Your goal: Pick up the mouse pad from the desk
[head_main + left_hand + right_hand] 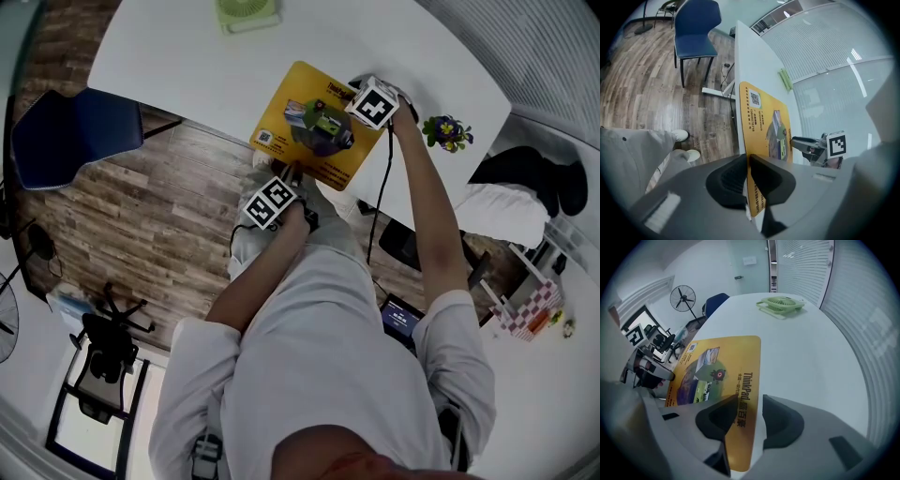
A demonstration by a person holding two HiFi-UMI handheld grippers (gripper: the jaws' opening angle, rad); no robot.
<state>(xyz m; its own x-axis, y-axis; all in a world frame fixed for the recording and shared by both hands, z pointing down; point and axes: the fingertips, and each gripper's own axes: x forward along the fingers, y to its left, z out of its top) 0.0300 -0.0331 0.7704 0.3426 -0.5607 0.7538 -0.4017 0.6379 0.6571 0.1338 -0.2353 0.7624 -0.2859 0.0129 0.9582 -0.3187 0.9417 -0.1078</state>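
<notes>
So the yellow rectangular mouse pad [314, 122] with the printed picture is sitting at the near edge of the white table [187, 56], turned at an angle, with one tool on each end. The left tool [747, 180] is pressed together on the pad's near edge, right where it meets the table edge above the wood-plank floor [178, 197]; in the left gripper view the thin yellow sheet is clamped tight between the two dark pads. The right tool [749, 420] is at the far end, pointing steeply down, jaws spread with the pad's edge sitting between them and a clear gap on the right side, so it's not pinching anything. Most of the pad looks flat on the table (can't really tell if the ends are raised off the surface).

Other stuff around: a light green desk fan [247, 13] lying at the far side of the table, well apart from the pad, a little pot of purple and yellow flowers [447, 129] just right of the right arm, and a blue chair [66, 131] on the floor off to the left
</notes>
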